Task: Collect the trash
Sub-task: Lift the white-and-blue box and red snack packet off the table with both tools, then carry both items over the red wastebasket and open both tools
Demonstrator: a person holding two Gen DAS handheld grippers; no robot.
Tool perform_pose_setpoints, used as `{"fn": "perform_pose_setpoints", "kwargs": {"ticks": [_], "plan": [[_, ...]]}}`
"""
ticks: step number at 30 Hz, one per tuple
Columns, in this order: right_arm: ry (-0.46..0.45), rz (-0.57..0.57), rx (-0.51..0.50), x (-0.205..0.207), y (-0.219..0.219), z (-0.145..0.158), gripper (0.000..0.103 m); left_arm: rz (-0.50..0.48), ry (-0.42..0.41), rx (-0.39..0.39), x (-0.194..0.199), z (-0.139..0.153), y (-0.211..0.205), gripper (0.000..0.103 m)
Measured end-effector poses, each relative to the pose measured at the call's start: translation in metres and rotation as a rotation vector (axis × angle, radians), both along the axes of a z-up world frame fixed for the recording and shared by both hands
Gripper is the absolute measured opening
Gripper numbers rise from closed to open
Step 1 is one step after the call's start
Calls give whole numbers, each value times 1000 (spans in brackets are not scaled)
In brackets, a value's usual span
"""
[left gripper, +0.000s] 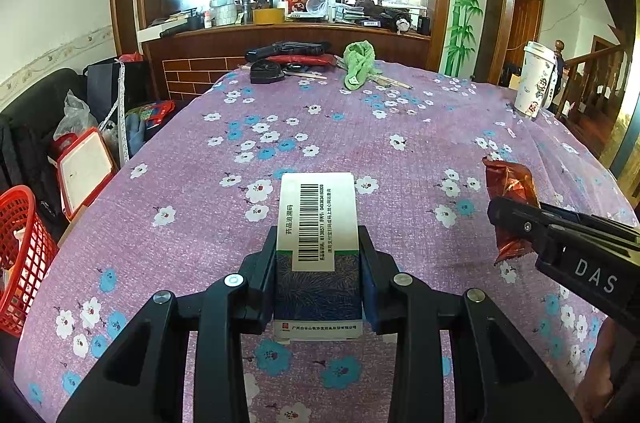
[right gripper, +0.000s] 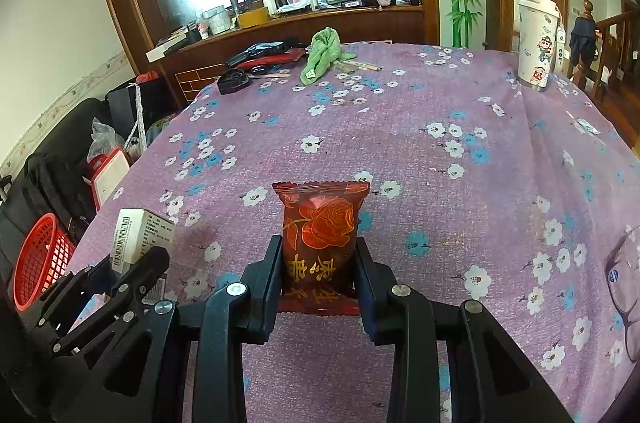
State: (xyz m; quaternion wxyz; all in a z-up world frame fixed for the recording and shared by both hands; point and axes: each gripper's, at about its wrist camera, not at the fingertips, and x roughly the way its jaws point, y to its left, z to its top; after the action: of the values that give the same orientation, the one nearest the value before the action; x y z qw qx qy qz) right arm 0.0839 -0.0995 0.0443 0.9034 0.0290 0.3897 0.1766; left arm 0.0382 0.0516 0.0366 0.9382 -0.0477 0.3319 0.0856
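Note:
My left gripper point(left gripper: 319, 243) is shut on a white and dark blue medicine box point(left gripper: 319, 219) with a barcode label, held above the purple flowered tablecloth point(left gripper: 320, 135). The same box point(right gripper: 136, 235) shows at the lower left of the right wrist view, between the left gripper's fingers point(right gripper: 140, 271). My right gripper point(right gripper: 319, 255) is shut on a dark red snack wrapper point(right gripper: 320, 227) printed with a rose. That wrapper point(left gripper: 510, 199) also appears at the right of the left wrist view, clamped by the right gripper's fingers point(left gripper: 516, 219).
A red mesh basket point(left gripper: 22, 255) stands on the floor left of the table. At the far end lie a green cloth point(left gripper: 359, 63), black items point(left gripper: 280, 57) and sticks. A tall white cup point(left gripper: 536, 79) stands at the far right edge. Glasses point(right gripper: 624, 287) rest near the right edge.

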Motion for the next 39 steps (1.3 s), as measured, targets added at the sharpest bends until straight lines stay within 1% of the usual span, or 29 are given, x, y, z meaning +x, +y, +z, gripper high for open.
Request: {"fn": "perform_pose_setpoints", "kwargs": {"ticks": [6, 9, 11, 16, 20, 24, 28, 33, 37, 39], "plan": [[-12, -38, -11, 5, -4, -1, 36, 9, -23, 2, -4, 4, 0, 33], [24, -60, -6, 6, -8, 0, 35, 5, -20, -20, -7, 7, 3, 33], [33, -64, 0, -2, -10, 4, 35, 8, -27, -13, -15, 11, 4, 33], [56, -49, 21, -32, -12, 11, 35, -14, -27, -39, -40, 24, 10, 33], [62, -11, 43, -57, -1, 20, 36, -21, -49, -43, -67, 36, 21, 33], [59, 60, 52, -75, 29, 32, 36, -2, -69, -57, -96, 51, 50, 33], [54, 174, 60, -94, 81, 48, 36, 43, -80, -76, -126, 65, 92, 33], [57, 313, 53, -111, 156, 60, 36, 145, -77, -79, -159, 74, 162, 33], [75, 410, 62, -118, 215, 68, 36, 230, -67, -65, -177, 74, 214, 33], [71, 454, 61, -122, 244, 73, 36, 279, -60, -78, -185, 70, 246, 33]]}}
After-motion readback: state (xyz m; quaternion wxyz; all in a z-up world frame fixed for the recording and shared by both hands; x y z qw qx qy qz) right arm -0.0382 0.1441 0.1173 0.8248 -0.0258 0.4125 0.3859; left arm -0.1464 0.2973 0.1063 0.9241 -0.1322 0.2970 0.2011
